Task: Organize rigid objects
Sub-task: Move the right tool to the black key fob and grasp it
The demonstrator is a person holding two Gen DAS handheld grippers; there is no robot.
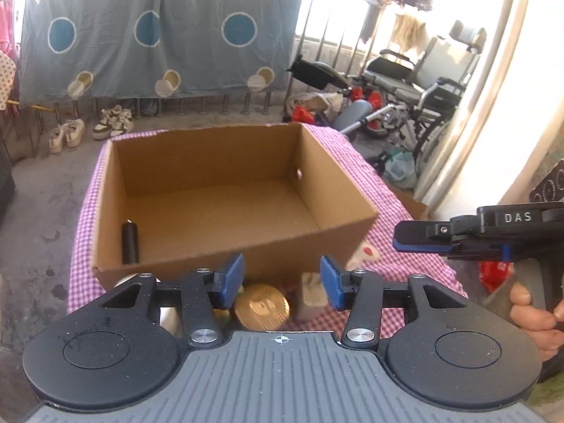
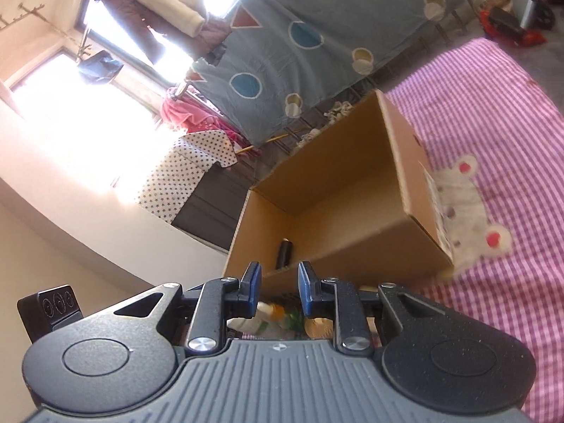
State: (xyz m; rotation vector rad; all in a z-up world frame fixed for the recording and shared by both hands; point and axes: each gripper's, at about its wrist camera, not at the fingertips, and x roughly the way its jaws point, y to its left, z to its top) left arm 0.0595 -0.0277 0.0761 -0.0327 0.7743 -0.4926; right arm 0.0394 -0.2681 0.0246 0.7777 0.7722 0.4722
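An open cardboard box (image 1: 218, 246) stands on a pink checked cloth (image 1: 391, 232); it also shows in the right wrist view (image 2: 398, 148). A black cylinder (image 1: 129, 243) leans in its near left corner, also seen from the right wrist (image 2: 284, 254). Before the box lie a round gold piece (image 1: 261, 306), a pale block (image 1: 312, 294) and a white object (image 1: 169, 319). My left gripper (image 1: 282, 281) is open and empty above the gold piece. My right gripper (image 2: 279, 292) is open and empty, tilted, over a white bottle (image 2: 259, 317). It shows from the side in the left wrist view (image 1: 423, 241).
The cloth-covered table ends with floor on the left. Shoes (image 1: 112, 123) stand by a railing hung with a grey patterned sheet (image 1: 155, 31). A wheelchair (image 1: 419, 81) and clutter sit at the right. A hand (image 1: 539, 320) holds the right gripper's handle.
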